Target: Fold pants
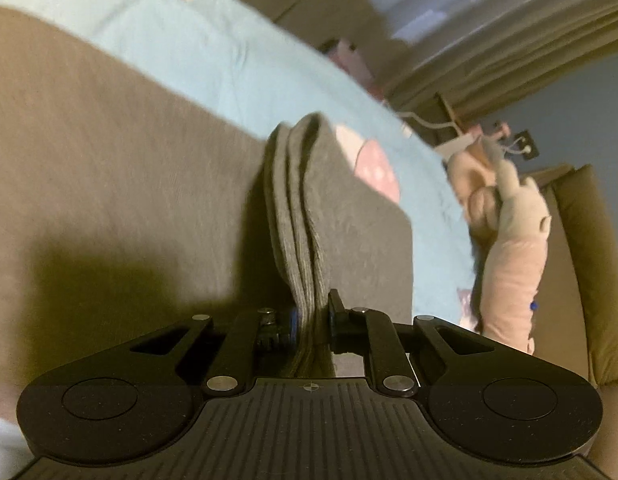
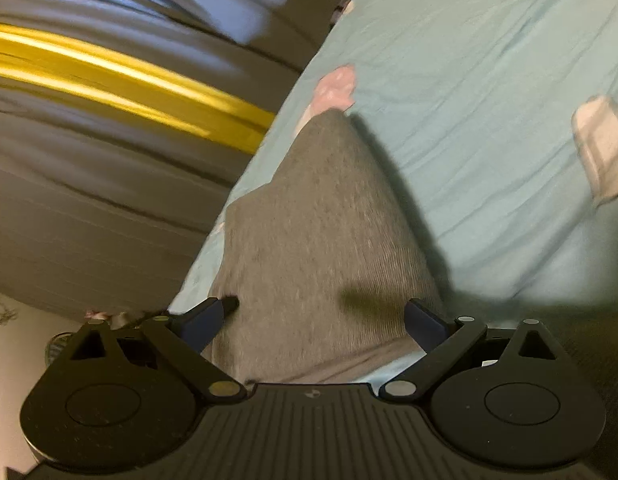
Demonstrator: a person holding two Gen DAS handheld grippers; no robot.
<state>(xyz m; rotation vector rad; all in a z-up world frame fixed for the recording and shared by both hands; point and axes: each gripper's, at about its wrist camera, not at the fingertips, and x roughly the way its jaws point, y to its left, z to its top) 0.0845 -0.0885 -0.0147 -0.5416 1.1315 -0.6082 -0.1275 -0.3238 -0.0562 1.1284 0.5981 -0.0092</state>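
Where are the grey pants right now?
The grey pants lie on the light blue sheet; in the left wrist view the left gripper pinches a bunched fold, and in the right wrist view they sit between its open jaws.

lighting was dim and warm; both views showed motion blur, fisheye bending at edges, and hard shadows on the pants [image 1: 109, 184].

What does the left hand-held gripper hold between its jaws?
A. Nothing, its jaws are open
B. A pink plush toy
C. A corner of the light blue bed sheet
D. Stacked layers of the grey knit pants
D: in the left wrist view, the left hand-held gripper is shut on several stacked layers of the grey knit pants.
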